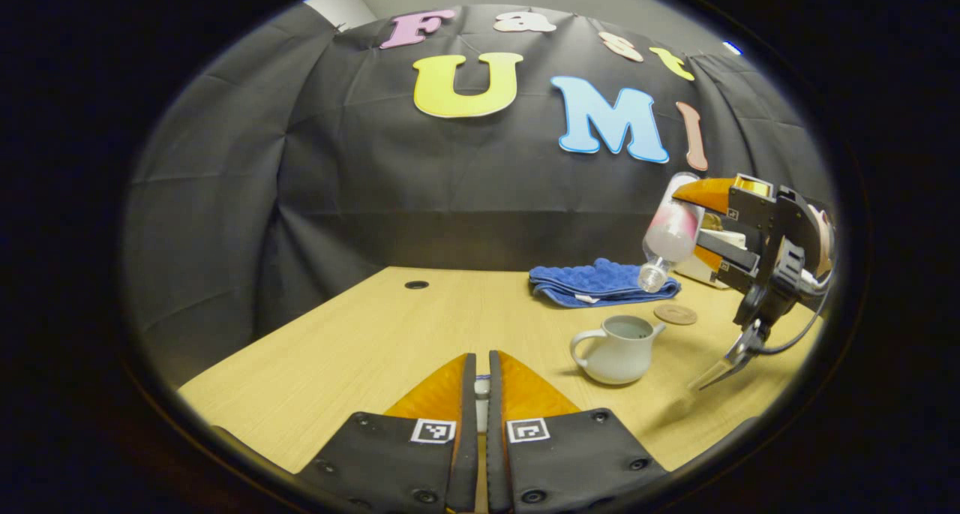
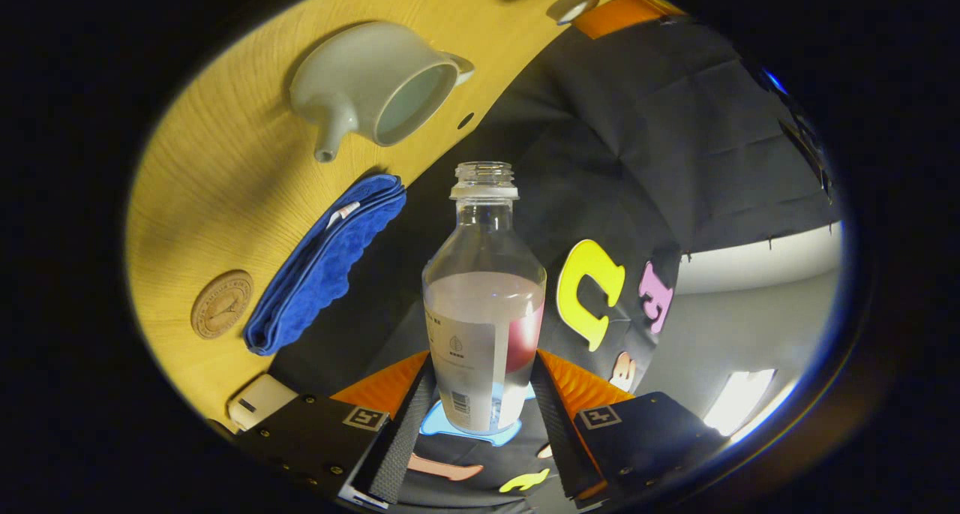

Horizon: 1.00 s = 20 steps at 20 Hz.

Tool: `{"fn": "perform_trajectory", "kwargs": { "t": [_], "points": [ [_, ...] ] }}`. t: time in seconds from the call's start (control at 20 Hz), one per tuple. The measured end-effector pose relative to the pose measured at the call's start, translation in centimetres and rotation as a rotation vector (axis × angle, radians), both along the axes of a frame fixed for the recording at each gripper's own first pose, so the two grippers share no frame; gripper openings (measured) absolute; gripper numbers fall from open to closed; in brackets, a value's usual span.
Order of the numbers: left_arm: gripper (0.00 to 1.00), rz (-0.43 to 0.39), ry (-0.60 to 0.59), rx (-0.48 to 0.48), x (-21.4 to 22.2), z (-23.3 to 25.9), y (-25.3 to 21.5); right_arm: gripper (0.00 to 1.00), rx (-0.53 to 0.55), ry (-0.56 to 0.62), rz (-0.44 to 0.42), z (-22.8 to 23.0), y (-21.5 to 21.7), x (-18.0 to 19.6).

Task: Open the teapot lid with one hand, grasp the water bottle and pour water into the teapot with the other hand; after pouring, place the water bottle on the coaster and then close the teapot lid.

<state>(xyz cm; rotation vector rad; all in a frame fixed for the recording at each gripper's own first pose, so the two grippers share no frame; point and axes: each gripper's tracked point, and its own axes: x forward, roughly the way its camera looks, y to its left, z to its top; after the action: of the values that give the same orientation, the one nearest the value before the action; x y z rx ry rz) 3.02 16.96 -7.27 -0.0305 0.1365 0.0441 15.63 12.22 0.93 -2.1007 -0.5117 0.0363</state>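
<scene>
The teapot is open, the left gripper pinches its small lid, the right gripper squeezes the tipped water bottle; coaster and closing remain.

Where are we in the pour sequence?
Done: the teapot sits open on the table, and the left gripper is closed on a small pale piece, probably the lid. In hand: the right gripper holds the uncapped water bottle tilted neck-down over the teapot. Left: finish pouring, set the bottle on the coaster, close the lid.
</scene>
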Motion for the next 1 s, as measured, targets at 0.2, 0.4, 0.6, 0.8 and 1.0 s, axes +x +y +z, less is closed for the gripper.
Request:
{"fn": "perform_trajectory", "kwargs": {
  "t": [0.2, 0.4, 0.6, 0.8, 1.0],
  "points": [
    [0.12, 0.003, -0.001, 0.001, 0.1, 0.1, 0.1, 0.77, 0.284, 0.207, -0.064, -1.9, -2.0, 0.7],
    [0.12, 0.008, -0.004, 0.000, 0.0, 0.1, 0.2, 0.77, 0.622, 0.407, -0.109, -3.5, -2.9, 1.2],
    [0.12, 0.010, -0.005, -0.001, 0.0, 0.2, 0.2, 0.78, 0.990, 0.594, -0.141, -4.9, -3.2, 2.0],
    [0.12, 0.014, -0.009, -0.002, 0.1, 0.2, 0.3, 0.78, 1.306, 0.753, -0.152, -6.4, -4.0, 3.6],
    [0.11, 0.016, -0.009, 0.001, -0.1, 0.1, 0.3, 0.78, 1.631, 0.878, -0.144, -7.4, -4.6, 4.6]
  ]
}}
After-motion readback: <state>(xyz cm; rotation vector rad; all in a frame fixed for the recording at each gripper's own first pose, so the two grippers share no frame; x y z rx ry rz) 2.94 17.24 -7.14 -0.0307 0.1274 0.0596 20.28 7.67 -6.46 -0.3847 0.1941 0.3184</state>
